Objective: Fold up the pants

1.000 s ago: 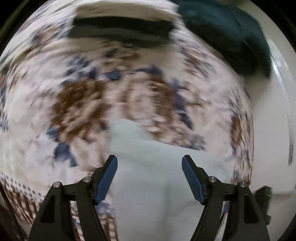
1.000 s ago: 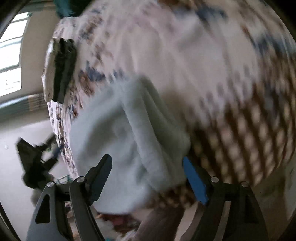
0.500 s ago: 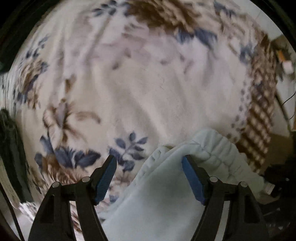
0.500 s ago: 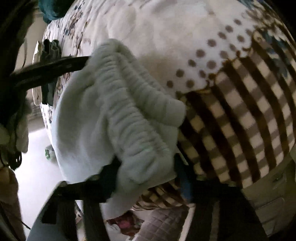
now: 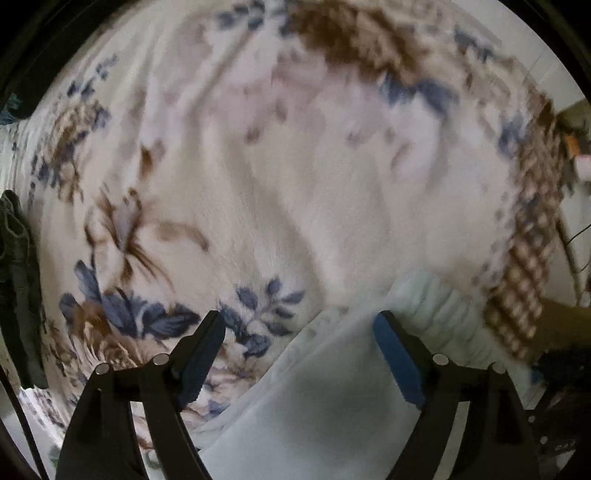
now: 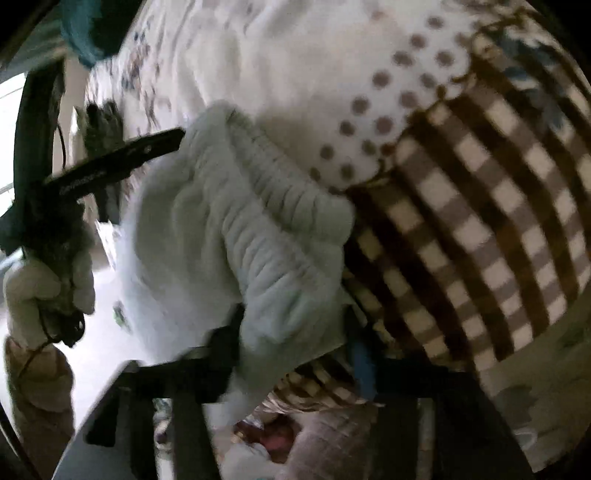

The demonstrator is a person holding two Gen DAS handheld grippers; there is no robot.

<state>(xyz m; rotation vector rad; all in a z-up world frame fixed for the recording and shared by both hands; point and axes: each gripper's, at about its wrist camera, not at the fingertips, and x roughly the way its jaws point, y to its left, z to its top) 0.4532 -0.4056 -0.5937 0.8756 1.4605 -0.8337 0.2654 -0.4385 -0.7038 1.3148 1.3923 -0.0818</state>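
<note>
Since half a second ago your left gripper (image 5: pixel 299 328) has barely shifted: the same blue leaf sprig sits between its fingertips, and the pale pants (image 5: pixel 332 398) have slid slightly lower and to the right in the left wrist view. The right wrist view is also nearly unchanged; the waistband bunch sits a little higher and the picture is brighter. One second ago both views were heavily blurred and the right jaws stood plainly apart with the cloth between them.

Left gripper: jaws spread wide, pinching nothing. The right-hand fingertip overlaps the pants' edge; whether it touches, you cannot tell.

Right gripper (image 6: pixel 295 339): fingers drawn in on either side of the gathered waistband, apparently pinching the pants (image 6: pixel 258 229). The tips are dark and partly hidden by cloth, so the grip is not fully certain.

Pants location: lying at the near edge of the blanket (image 5: pixel 288 177), by the brown checked border (image 6: pixel 480 206), waistband crumpled, the rest hanging over the edge.

Count: one pair of pale pants; one floral blanket; two grippers; one dark garment (image 5: pixel 16 288) at the left edge of the left view; one teal cloth (image 6: pixel 88 33) at top left of the right view. Your gloved left hand (image 6: pixel 44 291) shows in the right wrist view.
</note>
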